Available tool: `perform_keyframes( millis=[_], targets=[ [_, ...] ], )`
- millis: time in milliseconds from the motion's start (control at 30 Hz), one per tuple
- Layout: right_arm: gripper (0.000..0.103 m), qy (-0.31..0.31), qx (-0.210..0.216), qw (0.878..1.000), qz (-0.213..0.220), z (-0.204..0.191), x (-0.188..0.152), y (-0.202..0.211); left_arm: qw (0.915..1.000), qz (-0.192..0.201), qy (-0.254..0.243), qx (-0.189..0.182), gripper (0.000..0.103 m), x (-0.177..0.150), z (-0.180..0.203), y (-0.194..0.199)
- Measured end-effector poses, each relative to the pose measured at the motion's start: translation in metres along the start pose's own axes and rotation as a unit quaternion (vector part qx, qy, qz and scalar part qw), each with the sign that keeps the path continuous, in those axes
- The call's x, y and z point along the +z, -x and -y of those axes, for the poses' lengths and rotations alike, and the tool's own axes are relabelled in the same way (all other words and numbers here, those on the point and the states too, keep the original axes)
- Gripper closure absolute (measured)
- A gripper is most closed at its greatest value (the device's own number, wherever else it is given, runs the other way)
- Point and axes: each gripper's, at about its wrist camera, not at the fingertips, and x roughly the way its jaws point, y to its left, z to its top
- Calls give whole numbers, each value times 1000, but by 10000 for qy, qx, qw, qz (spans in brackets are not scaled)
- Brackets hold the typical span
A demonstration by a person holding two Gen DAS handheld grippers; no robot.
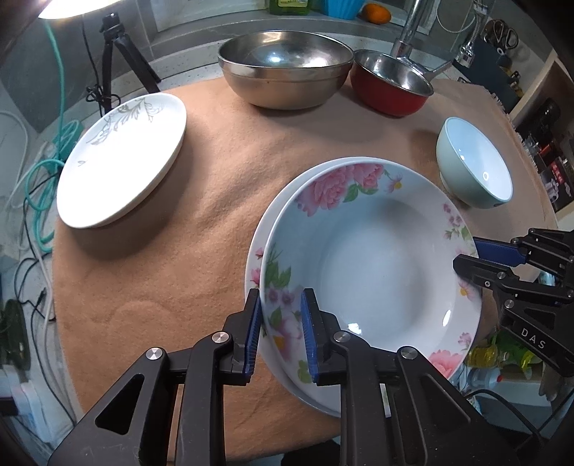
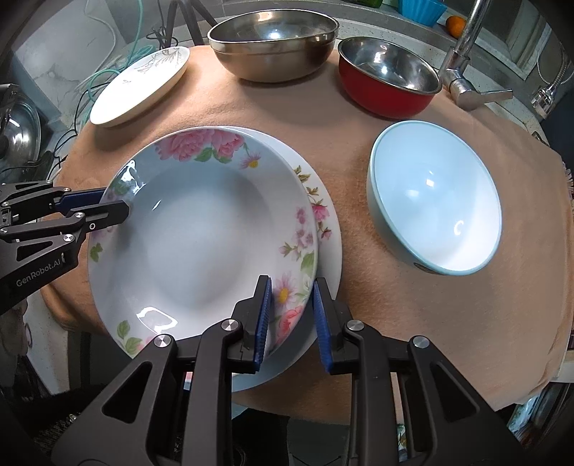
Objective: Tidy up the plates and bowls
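A deep floral plate (image 1: 369, 272) (image 2: 201, 233) lies slightly off-centre over a second floral plate (image 1: 256, 247) (image 2: 332, 229) on the tan cloth (image 1: 215, 161). My left gripper (image 1: 278, 297) (image 2: 116, 202) is shut on the upper plate's left rim, one pad inside and one outside. On the opposite rim, my right gripper (image 2: 292, 283) (image 1: 466, 251) is shut the same way. A dark shadow shows under the upper plate's near edge. To the right stands a pale blue bowl (image 1: 473, 165) (image 2: 434, 200), and a white plate with a grey leaf print (image 1: 122, 161) (image 2: 140, 86) sits far left.
A large steel bowl (image 1: 285, 68) (image 2: 272, 39) and a red bowl with a steel inside (image 1: 391, 84) (image 2: 387, 82) stand at the back. Behind them rises a faucet (image 1: 409, 32) (image 2: 462, 46). A tripod (image 1: 111, 53) and cables (image 1: 46, 179) lie off the table's left edge.
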Motion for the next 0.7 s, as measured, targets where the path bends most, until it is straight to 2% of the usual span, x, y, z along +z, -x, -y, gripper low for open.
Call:
perform_keyframes(
  millis=[333,700],
  targets=[
    [78,-37,15,10000,0,1,-2,1,9999,15,82,-143,84,1,-2,-1],
    [78,-266,12,9995,144,13,5,12,9980,228,410,-427,84,2,-28,16]
  ],
)
